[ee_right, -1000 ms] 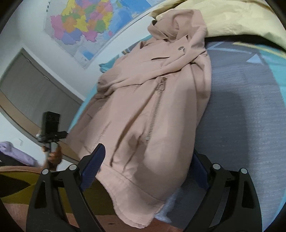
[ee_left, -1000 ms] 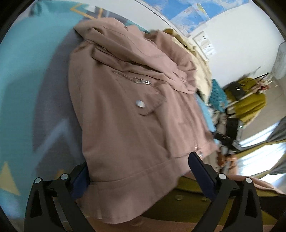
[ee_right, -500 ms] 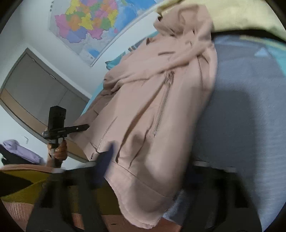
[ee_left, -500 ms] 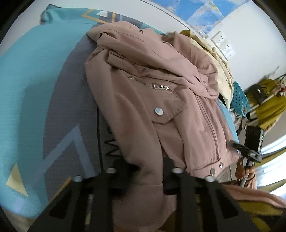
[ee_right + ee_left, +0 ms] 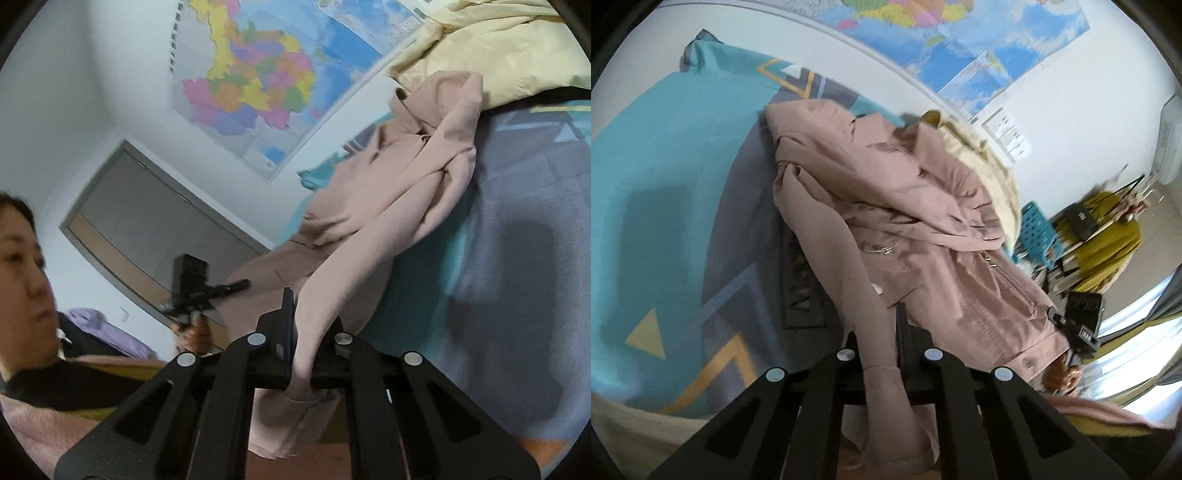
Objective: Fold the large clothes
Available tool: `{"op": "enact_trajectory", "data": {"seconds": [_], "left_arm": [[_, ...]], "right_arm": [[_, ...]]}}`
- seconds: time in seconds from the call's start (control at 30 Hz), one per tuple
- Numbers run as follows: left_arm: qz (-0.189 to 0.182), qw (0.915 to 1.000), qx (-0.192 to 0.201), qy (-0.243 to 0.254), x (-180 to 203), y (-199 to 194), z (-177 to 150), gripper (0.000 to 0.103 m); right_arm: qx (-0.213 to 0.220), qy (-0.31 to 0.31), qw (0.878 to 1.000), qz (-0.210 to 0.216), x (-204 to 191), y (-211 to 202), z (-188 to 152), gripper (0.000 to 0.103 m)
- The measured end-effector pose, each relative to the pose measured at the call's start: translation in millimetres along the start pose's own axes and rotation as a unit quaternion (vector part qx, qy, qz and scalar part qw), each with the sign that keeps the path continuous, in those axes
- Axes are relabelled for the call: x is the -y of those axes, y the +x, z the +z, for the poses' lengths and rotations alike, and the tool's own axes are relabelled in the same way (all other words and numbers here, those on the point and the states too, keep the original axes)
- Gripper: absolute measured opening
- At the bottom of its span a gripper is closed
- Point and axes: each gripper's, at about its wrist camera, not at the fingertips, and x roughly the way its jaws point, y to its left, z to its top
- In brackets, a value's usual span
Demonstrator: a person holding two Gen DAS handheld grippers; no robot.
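A soft, limp pink jacket (image 5: 916, 229) is spread on the bed (image 5: 665, 206). Its 2 near hem corners are pinched by the left gripper (image 5: 879, 354) and right gripper (image 5: 310, 350). Sagging is likely unless corners are gripped.

One pink jacket (image 5: 923, 229), two grippers, one cream blanket (image 5: 491, 48), two wall maps.

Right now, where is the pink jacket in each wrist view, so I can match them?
Left wrist: pink jacket fills the centre, one edge pinched in the left gripper.
Right wrist: it runs centre to upper right, one edge pinched in the right gripper.
Shared landmark: the wall map.
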Motion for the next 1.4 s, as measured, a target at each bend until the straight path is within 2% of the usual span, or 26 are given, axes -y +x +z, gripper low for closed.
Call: {"op": "enact_trajectory", "data": {"seconds": [0.13,0.17,0.2,0.23,0.27,0.37,0.47,0.53,0.6,0.63,0.67,0.7,0.9,1.03,1.17,1.4], "left_arm": [[-0.001,0.9987,-0.043,-0.027,-21,27,-10,0.016],[0.002,0.9983,-0.051,-0.030,-24,34,-13,0.023],[0.003,0.9981,-0.055,-0.029,-27,37,-14,0.030],[0.007,0.9980,-0.058,-0.026,-27,41,-15,0.033],[0.005,0.9978,-0.061,-0.023,-27,43,-14,0.044],[-0.029,0.9964,-0.078,-0.017,-26,47,-11,0.073],[-0.023,0.9961,-0.085,0.013,-17,53,-11,0.077],[-0.016,0.9962,-0.082,0.024,-11,55,-12,0.071],[0.002,0.9960,-0.082,0.035,-8,58,-13,0.029],[0.014,0.9962,-0.079,0.033,-7,58,-12,0.023],[0.014,0.9968,-0.074,0.027,-8,56,-11,0.012],[0.012,0.9977,-0.064,0.021,-11,49,-9,0.006],[-0.021,0.9996,0.014,0.015,-5,-4,-1,0.004],[-0.033,0.9984,0.043,0.014,2,-28,2,0.004],[-0.059,0.9959,0.069,-0.001,-3,-41,6,0.004],[-0.064,0.9958,0.063,-0.021,-6,-37,32,0.005]], "right_arm": [[-0.028,0.062,0.997,-0.027,35,10,-13,0.012],[-0.035,0.070,0.996,-0.040,41,12,-18,0.016],[-0.039,0.078,0.995,-0.050,45,13,-21,0.023],[-0.041,0.083,0.994,-0.050,48,13,-24,0.039],[-0.044,0.084,0.994,-0.050,49,14,-26,0.044],[-0.051,0.084,0.994,-0.039,49,16,-31,0.050],[-0.044,0.093,0.994,-0.021,54,18,-31,0.050],[-0.046,0.090,0.995,-0.021,53,20,-33,0.046],[-0.051,0.090,0.994,-0.021,52,25,-33,0.025],[-0.050,0.091,0.994,-0.018,51,26,-33,0.007],[-0.042,0.090,0.995,-0.013,48,24,-32,0.007],[-0.028,0.087,0.996,0.001,43,19,-29,0.007],[0.033,0.003,0.999,0.033,-10,-14,-12,0.006],[0.055,-0.036,0.996,0.052,-37,-29,-8,0.006],[0.069,-0.046,0.995,0.054,-48,-36,-4,0.006],[0.087,-0.027,0.994,0.064,-44,-27,23,0.006]]}}
